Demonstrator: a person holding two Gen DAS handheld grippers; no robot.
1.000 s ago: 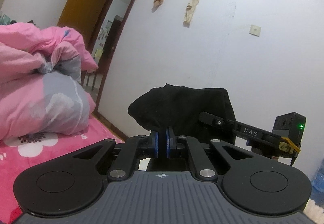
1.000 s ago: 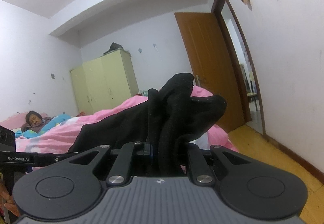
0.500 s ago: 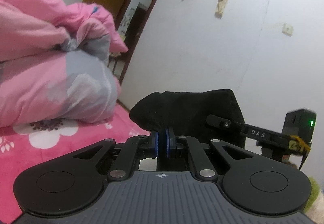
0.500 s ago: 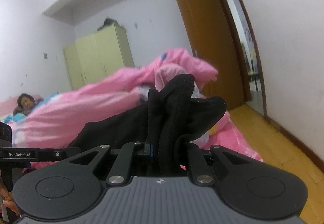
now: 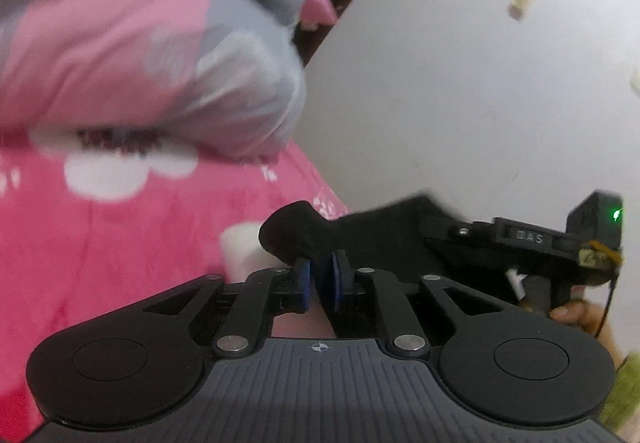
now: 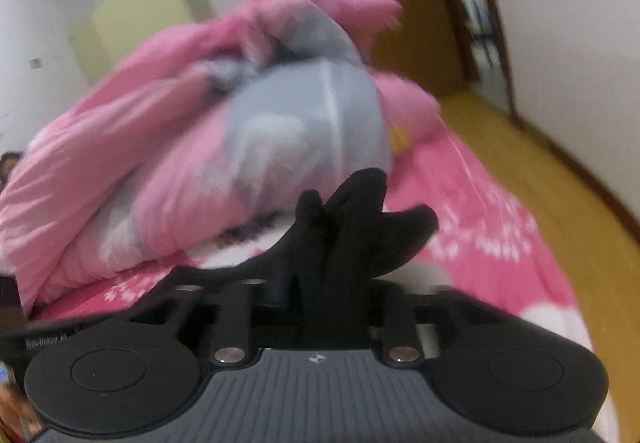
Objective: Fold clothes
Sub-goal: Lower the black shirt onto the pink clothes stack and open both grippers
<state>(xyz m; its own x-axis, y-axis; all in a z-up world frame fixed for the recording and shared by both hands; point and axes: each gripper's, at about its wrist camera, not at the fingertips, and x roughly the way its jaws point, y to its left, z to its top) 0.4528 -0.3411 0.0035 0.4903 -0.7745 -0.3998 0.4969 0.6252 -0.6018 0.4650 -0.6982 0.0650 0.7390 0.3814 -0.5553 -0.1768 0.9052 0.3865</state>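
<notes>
A black garment (image 5: pixel 368 231) stretches between 2 hand-held grippers above a bed covered by a pink floral sheet (image 5: pixel 120 243). The left gripper (image 5: pixel 320 279) has its blue pads (image 5: pixel 305 277) parting, a fold of the dark cloth still lodged between their tips. The right gripper (image 6: pixel 324 295) is opening too, its jaws spread with bunched black fabric standing up between them; whether the pads still press on it cannot be told through the blur. A heaped pink and grey quilt (image 6: pixel 240 131) lies on the bed just beyond the cloth. A wooden door (image 6: pixel 392 3) and a pale green wardrobe (image 6: pixel 148 11) stand behind.
</notes>
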